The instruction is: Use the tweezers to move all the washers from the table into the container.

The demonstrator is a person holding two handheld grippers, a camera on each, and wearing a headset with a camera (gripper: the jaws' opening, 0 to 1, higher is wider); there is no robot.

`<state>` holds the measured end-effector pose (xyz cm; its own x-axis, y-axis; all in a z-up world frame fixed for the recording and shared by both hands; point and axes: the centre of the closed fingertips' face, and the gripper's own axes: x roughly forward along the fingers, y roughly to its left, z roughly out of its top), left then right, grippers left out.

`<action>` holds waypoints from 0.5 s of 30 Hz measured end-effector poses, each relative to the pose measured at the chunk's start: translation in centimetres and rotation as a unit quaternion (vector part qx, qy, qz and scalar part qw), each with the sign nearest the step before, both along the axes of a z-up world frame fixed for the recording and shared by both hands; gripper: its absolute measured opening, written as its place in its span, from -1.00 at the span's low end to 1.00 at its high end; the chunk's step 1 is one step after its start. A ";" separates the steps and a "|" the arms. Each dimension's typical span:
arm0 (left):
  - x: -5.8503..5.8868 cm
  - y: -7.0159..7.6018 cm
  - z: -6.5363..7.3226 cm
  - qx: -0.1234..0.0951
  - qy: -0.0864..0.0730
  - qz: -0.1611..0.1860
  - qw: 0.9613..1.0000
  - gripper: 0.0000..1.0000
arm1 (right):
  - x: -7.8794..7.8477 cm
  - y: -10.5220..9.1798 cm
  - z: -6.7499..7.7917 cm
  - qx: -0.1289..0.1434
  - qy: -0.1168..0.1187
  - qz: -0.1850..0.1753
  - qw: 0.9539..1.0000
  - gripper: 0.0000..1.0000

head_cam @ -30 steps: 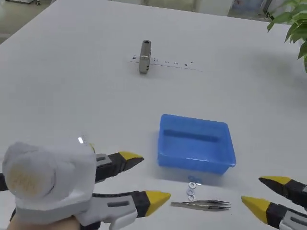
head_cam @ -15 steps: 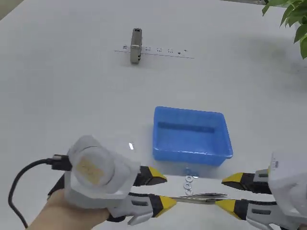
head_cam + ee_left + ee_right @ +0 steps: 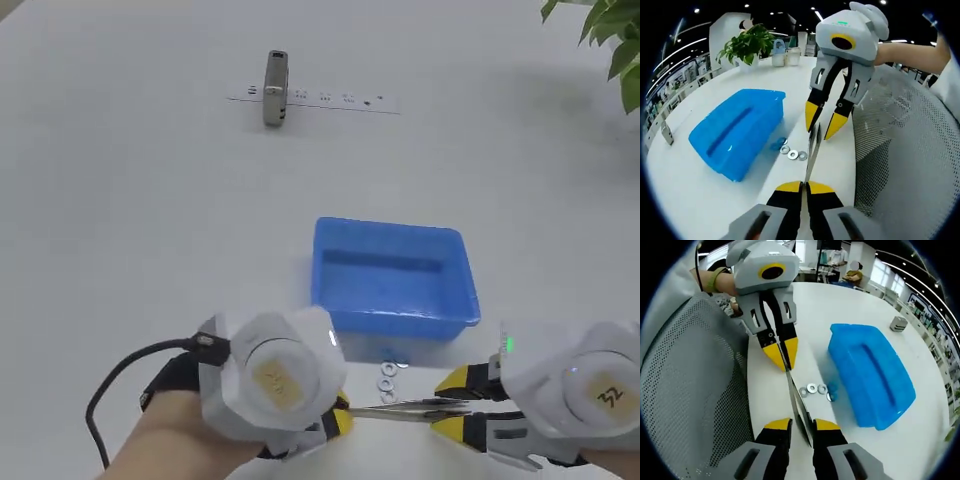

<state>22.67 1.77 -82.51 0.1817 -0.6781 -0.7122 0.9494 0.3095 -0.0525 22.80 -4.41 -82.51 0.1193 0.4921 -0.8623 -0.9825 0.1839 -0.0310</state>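
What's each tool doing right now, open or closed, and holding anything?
Left tool: closed on one end of the tweezers.
Right tool: open, jaws either side of the tweezers' other end.

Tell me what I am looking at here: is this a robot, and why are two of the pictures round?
There is no robot here. A person holds a hand tool with two yellow-tipped jaws in each hand. The rectangular picture comes from a camera on the person's head, looking down at a white table. Each round picture comes from a fisheye camera riding on one gripper and looking along its jaws, so each also shows the other gripper opposite.

On the table are a blue container, a few small washers beside it, and a pair of tweezers. Farther off stands a small metal block.

The left gripper is shut on one end of the tweezers. The right gripper has its jaws open on either side of the other end. The job is to move the washers into the container.
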 end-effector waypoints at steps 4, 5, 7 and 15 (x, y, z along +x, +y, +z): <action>-0.3 -0.1 0.4 0.001 -0.017 -0.024 1.000 -1.00 | -0.2 0.3 -0.1 0.017 0.007 -0.008 1.000 -0.71; -0.5 -0.1 0.8 -0.006 -0.027 -0.040 0.999 -1.00 | -0.2 0.3 -0.1 0.018 0.007 -0.009 1.000 -0.70; -0.7 0.1 1.5 -0.015 -0.027 -0.037 0.999 -1.00 | -0.3 0.4 0.0 0.022 0.006 -0.009 1.000 -0.69; -2.2 1.2 5.2 -0.051 -0.058 -0.049 0.996 -1.00 | -1.4 2.1 1.0 0.052 -0.006 0.012 0.999 -0.73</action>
<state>20.48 2.98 -77.31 0.1878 -0.7642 -0.6171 0.9764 0.2134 0.0329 21.45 -2.33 -81.47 0.1165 0.5818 -0.8050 -0.9863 0.1633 -0.0248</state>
